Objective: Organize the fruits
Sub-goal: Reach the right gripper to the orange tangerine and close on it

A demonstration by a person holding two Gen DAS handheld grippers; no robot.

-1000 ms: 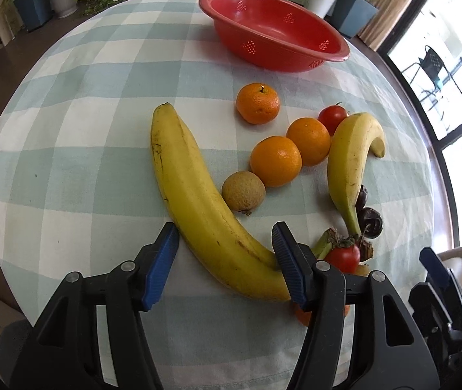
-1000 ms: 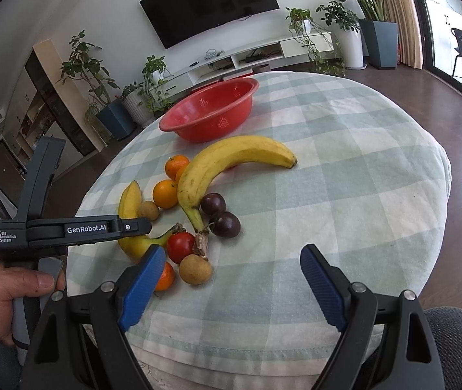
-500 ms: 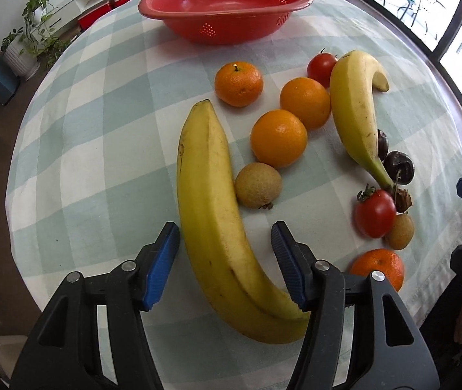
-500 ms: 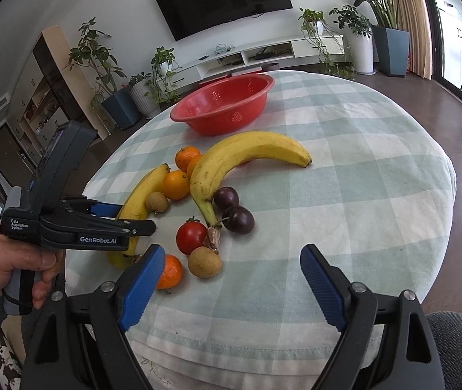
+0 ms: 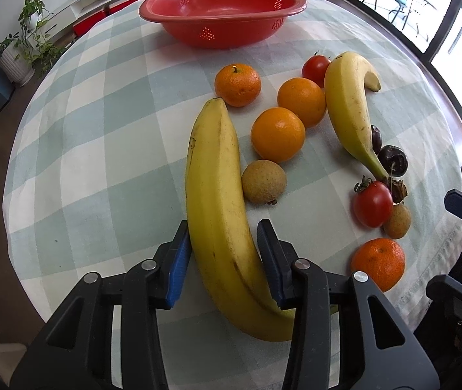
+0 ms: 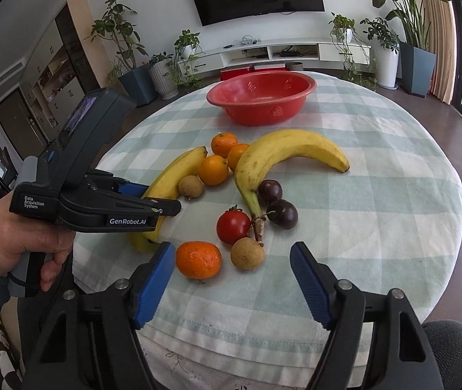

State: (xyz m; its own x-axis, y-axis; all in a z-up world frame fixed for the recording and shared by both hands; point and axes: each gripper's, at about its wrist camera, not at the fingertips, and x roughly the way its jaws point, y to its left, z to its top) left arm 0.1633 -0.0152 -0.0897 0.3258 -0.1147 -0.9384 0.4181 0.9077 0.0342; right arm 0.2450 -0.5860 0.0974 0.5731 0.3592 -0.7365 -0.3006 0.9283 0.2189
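At the bottom of the left wrist view, the left gripper (image 5: 222, 256) is closing around the near banana (image 5: 218, 201); its blue pads look to touch the peel on both sides. In the right wrist view, the right gripper (image 6: 231, 279) is narrowing with nothing between its jaws, low in the frame over the checked tablecloth (image 6: 377, 227). Just beyond lie a mandarin (image 6: 198, 259) and a longan (image 6: 247, 253). Past the second banana (image 6: 282, 152), the red colander (image 6: 261, 100) stands empty at upper centre.
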